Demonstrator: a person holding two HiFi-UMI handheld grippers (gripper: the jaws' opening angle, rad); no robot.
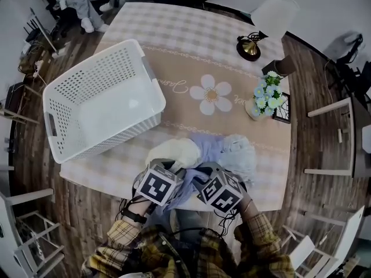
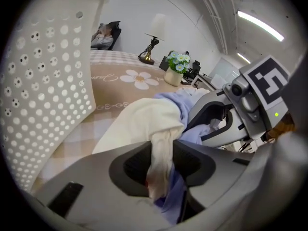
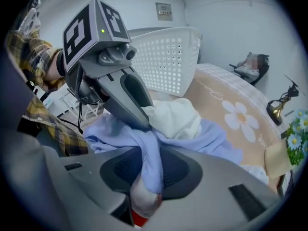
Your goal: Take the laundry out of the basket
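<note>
The white perforated laundry basket (image 1: 64, 126) stands at the table's left with nothing visible inside. A heap of laundry lies at the near table edge: a cream garment (image 1: 174, 152), a lavender garment (image 1: 210, 148) and a pale bluish piece (image 1: 240, 154). My left gripper (image 1: 173, 171) is shut on a strand of the cream garment (image 2: 139, 124), which fills the gap between its pads. Beside it, my right gripper (image 1: 200, 175) is shut on a fold of the lavender garment (image 3: 192, 138). The two grippers sit close together over the heap, jaws pointing toward each other.
The basket wall (image 2: 43, 81) is close on my left gripper's left. A table lamp (image 1: 250, 42), a flower vase (image 1: 264, 97) and a small frame (image 1: 283, 108) stand at the table's right. Chairs ring the table, and a person (image 1: 75, 2) sits beyond its far side.
</note>
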